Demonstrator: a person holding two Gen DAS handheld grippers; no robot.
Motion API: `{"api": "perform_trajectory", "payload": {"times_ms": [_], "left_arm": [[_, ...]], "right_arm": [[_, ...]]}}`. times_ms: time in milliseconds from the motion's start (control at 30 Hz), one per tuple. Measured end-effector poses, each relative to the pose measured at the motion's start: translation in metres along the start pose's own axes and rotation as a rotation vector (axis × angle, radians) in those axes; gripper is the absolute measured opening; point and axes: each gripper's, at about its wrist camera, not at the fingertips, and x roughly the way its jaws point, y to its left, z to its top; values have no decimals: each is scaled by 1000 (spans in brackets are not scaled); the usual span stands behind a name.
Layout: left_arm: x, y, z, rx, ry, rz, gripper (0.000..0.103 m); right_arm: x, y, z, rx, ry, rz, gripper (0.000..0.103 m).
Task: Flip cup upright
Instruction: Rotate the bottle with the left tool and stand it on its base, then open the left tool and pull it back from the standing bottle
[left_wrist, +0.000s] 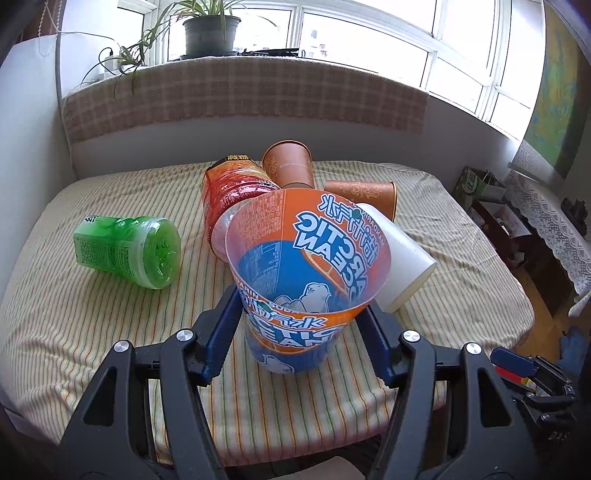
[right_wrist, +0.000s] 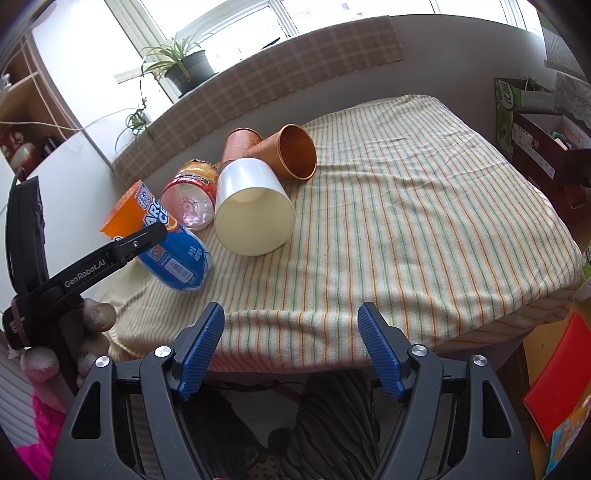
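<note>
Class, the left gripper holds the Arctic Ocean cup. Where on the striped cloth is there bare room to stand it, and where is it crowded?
Free: the wide stretch of striped cloth right of the white cup, and the front strip before the right gripper. Crowded: the back left, where the white cup, two brown cups, the red bottle and green bottle cluster behind the Arctic Ocean cup in the left gripper.
</note>
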Motion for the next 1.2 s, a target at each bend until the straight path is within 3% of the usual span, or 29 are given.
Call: {"api": "perform_trajectory", "payload": {"times_ms": [167, 267, 600, 933, 1200], "left_arm": [[1, 7, -3, -26, 22, -31, 67], [1, 11, -7, -41, 30, -47, 76], [-11, 26, -19, -86, 30, -62, 79], [-53, 45, -20, -138, -96, -22, 79], [-92, 46, -22, -101, -227, 60, 87]], "right_arm": [[-1, 5, 1, -11, -5, -5, 74], [-2, 9, 2, -22, -11, -12, 74], [-7, 24, 9, -72, -47, -43, 74], [-14, 46, 19, -158, -116, -85, 74], [-24, 68, 21, -231, -203, -124, 75]]}}
